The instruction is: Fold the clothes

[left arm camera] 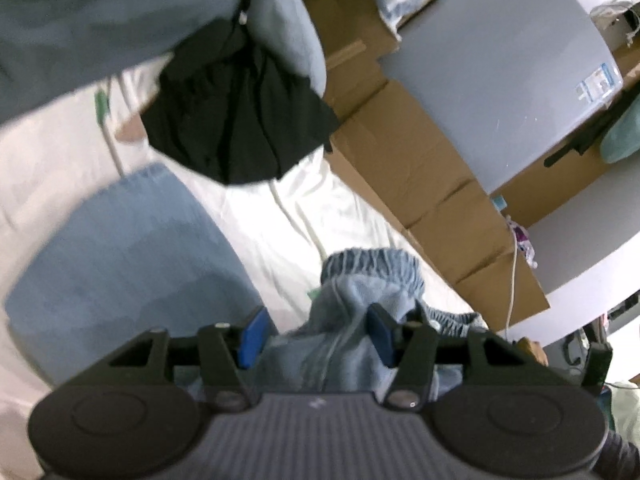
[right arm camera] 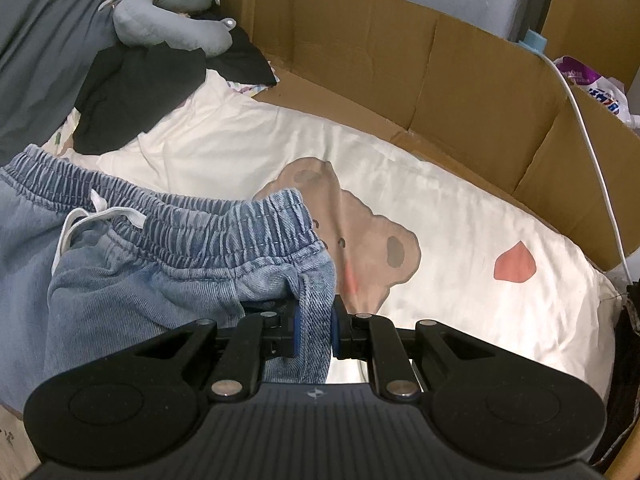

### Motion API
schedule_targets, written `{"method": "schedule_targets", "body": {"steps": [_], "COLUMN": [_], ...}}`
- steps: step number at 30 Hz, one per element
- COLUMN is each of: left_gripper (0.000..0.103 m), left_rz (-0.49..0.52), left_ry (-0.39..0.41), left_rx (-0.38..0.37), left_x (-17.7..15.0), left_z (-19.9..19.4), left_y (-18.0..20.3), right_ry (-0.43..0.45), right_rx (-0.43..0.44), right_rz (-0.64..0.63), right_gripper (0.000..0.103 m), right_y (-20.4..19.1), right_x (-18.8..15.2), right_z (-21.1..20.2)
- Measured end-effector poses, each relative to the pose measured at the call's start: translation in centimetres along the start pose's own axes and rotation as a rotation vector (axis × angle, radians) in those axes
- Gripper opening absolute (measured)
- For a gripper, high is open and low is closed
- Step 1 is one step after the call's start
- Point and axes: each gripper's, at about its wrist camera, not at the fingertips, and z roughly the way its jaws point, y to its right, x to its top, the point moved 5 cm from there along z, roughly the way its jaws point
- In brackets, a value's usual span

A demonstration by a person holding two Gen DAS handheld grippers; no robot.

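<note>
Right gripper (right arm camera: pixel 314 330), a black two-finger claw with blue pads, is clenched on a fold of the light blue denim trousers with a gathered elastic waistband (right arm camera: pixel 176 256), gripping just below the waistband's end. Left gripper (left arm camera: pixel 316 338) stands with its blue pads apart; bunched denim from the same trousers (left arm camera: pixel 360 284) lies between them, but the pads do not appear to press it, so it reads as released. The trousers lie partly spread on a cream bedsheet printed with a brown bear and a pink heart (right arm camera: pixel 460 216), their white drawstring (right arm camera: pixel 96 216) looped loose near the waistband. Farther out, a crumpled black garment (right arm camera: pixel 140 88) and a grey U-shaped neck pillow (right arm camera: pixel 176 28) rest at the sheet's far edge, with brown cardboard walls (right arm camera: pixel 460 76) behind. Judging by its folds, the denim is soft and limp yet fairly heavy: it will sag from any single grip and drag on the sheet. The thick elastic waistband looks like the firmest, least slippery place to take hold, ideally at both ends.
</note>
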Motion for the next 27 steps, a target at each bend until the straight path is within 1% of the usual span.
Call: {"method": "schedule_targets", "body": {"steps": [2, 3, 4, 6, 7, 9, 12, 14, 17, 19, 21, 24, 27], "left_gripper": [0.056, 0.054, 0.047, 0.041, 0.038, 0.034, 0.033, 0.033, 0.026, 0.011, 0.009, 0.007, 0.006], "left_rz": [-0.009, -0.01, -0.01, -0.01, 0.003, 0.05, 0.111, 0.112, 0.089, 0.1, 0.125, 0.14, 0.135], "left_ry": [-0.017, -0.023, -0.028, -0.045, -0.052, -0.062, -0.064, -0.051, -0.018, -0.009, -0.006, 0.007, 0.045], "left_rx": [-0.02, -0.029, -0.036, -0.049, -0.054, -0.058, -0.061, -0.075, -0.11, -0.132, -0.128, -0.101, -0.073], "left_x": [-0.7, -1.1, -1.4, -2.2, -2.5, -3.0, -3.1, -2.7, -1.8, -1.2, -0.9, -0.6, -0.7], "left_z": [0.7, 0.9, 1.1, 1.4, 1.4, 1.3, 0.6, -0.1, -1.0, -1.3, -1.5, -2.4, -4.2], "left_y": [0.1, 0.2, 0.3, 0.7, 1.0, 2.0, 3.4, 3.9, 4.2, 4.7, 5.4, 5.9, 5.7], "right_ry": [0.0, 0.0, -0.001, -0.004, -0.005, -0.007, -0.008, -0.008, 0.0, 0.012, 0.034, 0.079, 0.126], "right_rx": [-0.001, -0.003, -0.003, -0.001, 0.0, 0.002, 0.003, 0.005, 0.007, 0.01, 0.016, 0.019, 0.021], "right_rz": [-0.003, -0.004, -0.003, -0.003, -0.003, -0.003, 0.001, 0.0, 0.0, -0.001, -0.006, -0.031, -0.055], "right_gripper": [0.013, 0.013, 0.013, 0.013, 0.013, 0.013, 0.013, 0.013, 0.013, 0.013, 0.013, 0.013, 0.013], "right_y": [0.0, 0.0, 0.0, 0.1, 0.1, 0.1, 0.2, 0.1, 0.2, 0.2, 0.0, -0.3, -0.7], "right_x": [-0.1, -0.2, -0.2, -0.4, -0.5, -0.6, -0.9, -1.1, -1.1, -0.9, -0.3, 1.1, 2.9], "right_z": [0.0, 0.0, 0.1, 0.2, 0.3, 0.3, 0.4, 0.4, 0.3, -0.1, -0.7, -2.0, -3.1]}}
